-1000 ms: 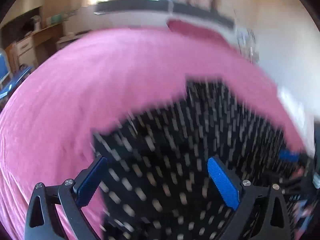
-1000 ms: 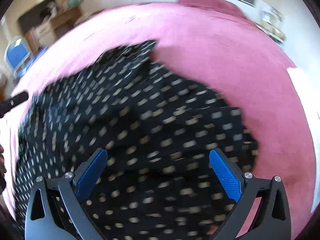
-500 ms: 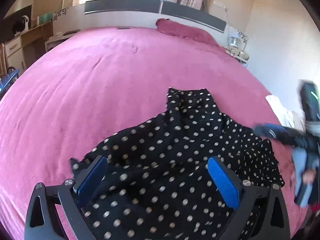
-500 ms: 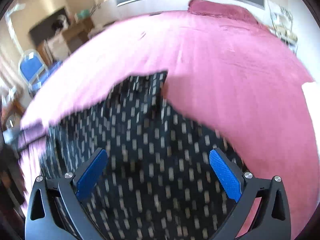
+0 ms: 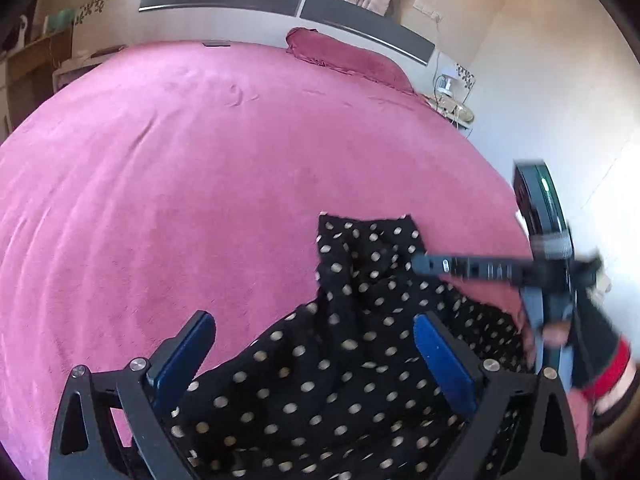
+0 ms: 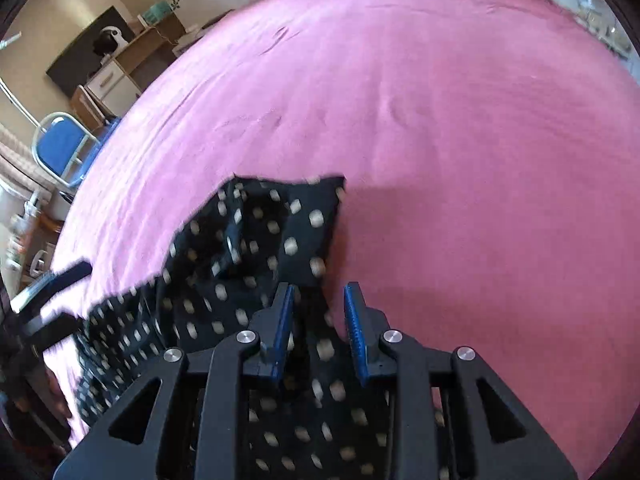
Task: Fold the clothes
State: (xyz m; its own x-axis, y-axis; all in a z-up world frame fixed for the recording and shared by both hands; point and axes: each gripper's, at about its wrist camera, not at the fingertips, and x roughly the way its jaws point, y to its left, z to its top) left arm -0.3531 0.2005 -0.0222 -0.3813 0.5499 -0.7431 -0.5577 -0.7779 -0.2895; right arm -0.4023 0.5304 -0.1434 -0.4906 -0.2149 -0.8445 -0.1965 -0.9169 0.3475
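The left gripper [image 5: 314,354] stands wide open, the black polka-dot garment [image 5: 340,364] lying between its jaws on the pink bedspread [image 5: 180,168]. The right gripper [image 6: 318,316] has its jaws narrowed around the garment's edge; whether they pinch it I cannot tell.

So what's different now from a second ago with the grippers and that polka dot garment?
The right gripper has narrowed from wide open to nearly closed around the black polka-dot garment near its right edge. The left gripper stays wide open above it. The garment still lies crumpled on the pink bedspread.
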